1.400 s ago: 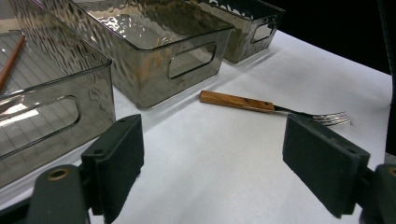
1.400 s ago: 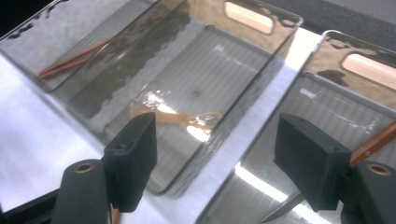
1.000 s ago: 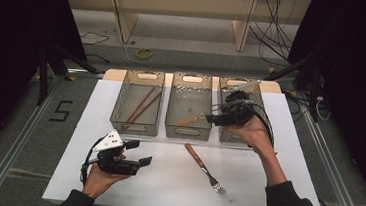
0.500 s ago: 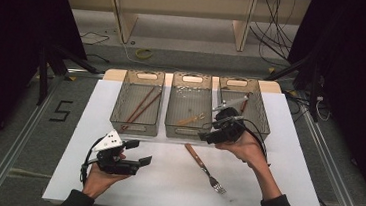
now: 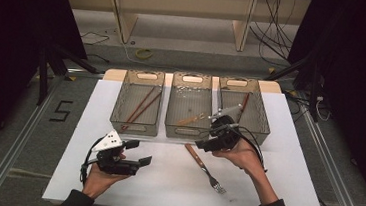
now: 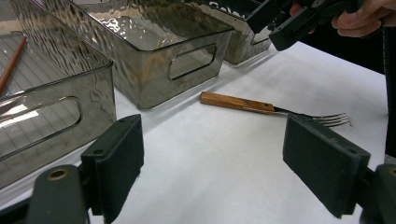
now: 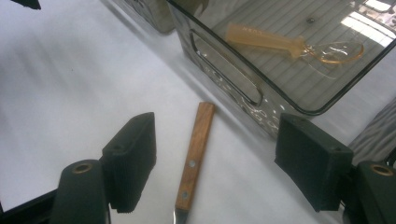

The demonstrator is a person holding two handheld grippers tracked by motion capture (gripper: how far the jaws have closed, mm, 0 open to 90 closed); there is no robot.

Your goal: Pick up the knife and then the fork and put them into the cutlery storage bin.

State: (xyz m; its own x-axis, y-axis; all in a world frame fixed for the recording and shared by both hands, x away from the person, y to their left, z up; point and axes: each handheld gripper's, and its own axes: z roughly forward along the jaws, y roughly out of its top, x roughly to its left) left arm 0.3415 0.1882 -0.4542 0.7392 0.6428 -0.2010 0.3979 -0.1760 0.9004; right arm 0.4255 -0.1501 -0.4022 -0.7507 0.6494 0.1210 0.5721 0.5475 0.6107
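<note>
Right tool (image 5: 206,144) hovers low over the fork (image 5: 205,168), its black ribbed pads spread wide with nothing between them, and in the right gripper view the wooden, riveted handle (image 7: 194,156) lies flat on the desk between and beyond the jaws. Left tool (image 5: 139,152) sits well apart, gaping empty too. Just beyond the handle stands the middle bin (image 5: 187,128) of three smoky, rippled plastic ones, an amber plastic spoon (image 7: 294,45) inside; white desk (image 5: 164,181), cables on grey floor behind.

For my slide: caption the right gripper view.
Open right gripper poised over wooden-handled fork beside the bin holding a spoon.
</note>
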